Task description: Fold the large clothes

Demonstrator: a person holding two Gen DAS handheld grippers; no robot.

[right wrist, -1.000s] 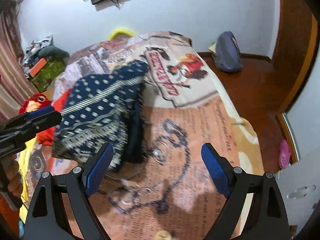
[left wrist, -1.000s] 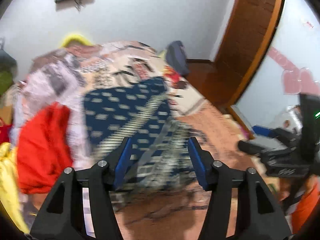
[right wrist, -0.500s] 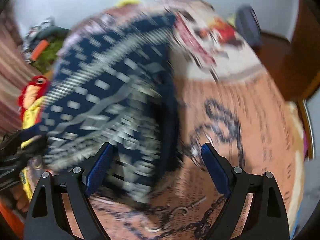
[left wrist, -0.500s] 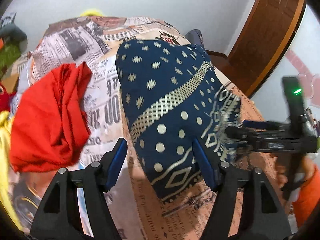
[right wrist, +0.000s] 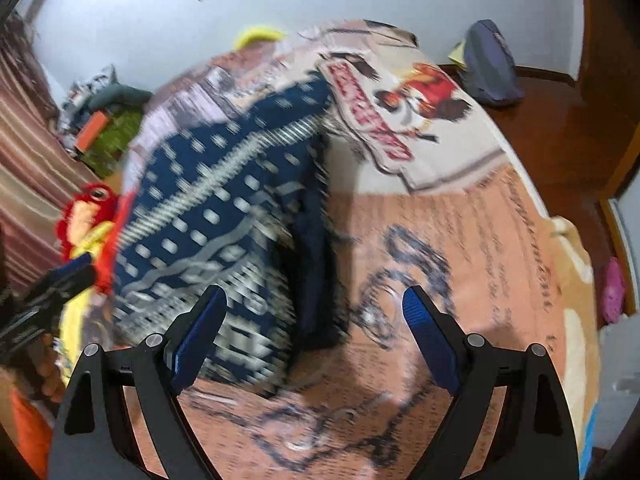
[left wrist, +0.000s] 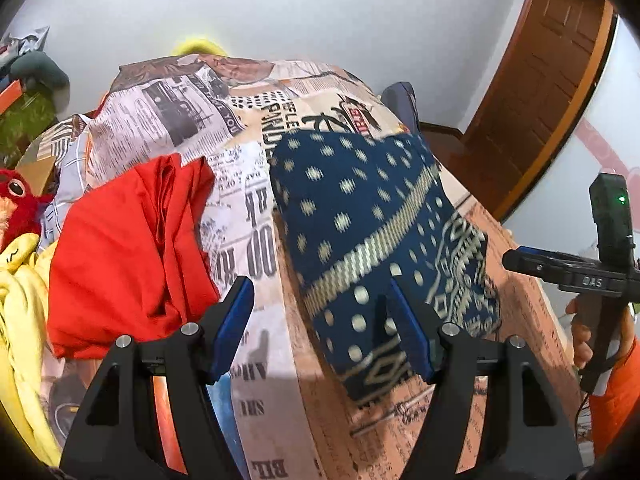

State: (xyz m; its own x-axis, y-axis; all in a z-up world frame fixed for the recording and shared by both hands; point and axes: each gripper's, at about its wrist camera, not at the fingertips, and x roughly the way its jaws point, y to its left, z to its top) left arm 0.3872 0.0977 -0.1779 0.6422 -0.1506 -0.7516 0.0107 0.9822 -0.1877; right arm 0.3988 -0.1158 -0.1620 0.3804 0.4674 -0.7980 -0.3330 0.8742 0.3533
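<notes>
A folded dark blue cloth with cream dots and bands (left wrist: 372, 236) lies on the printed bedspread (left wrist: 248, 240). It also shows, blurred, in the right wrist view (right wrist: 224, 216). My left gripper (left wrist: 320, 320) is open and empty, just above the cloth's near left edge. My right gripper (right wrist: 312, 332) is open and empty, over the cloth's near right corner; it shows from the side in the left wrist view (left wrist: 568, 268).
A crumpled red garment (left wrist: 128, 248) lies left of the blue cloth. Yellow cloth (left wrist: 20, 304) and a red plush toy (left wrist: 16, 200) sit at the far left. A grey bag (right wrist: 492, 68) is on the wooden floor beyond the bed. A wooden door (left wrist: 536, 88) stands right.
Both grippers have drawn back from the blue cloth, which now lies folded on the bed. The left view has shifted left and the right gripper has moved away to the right.
</notes>
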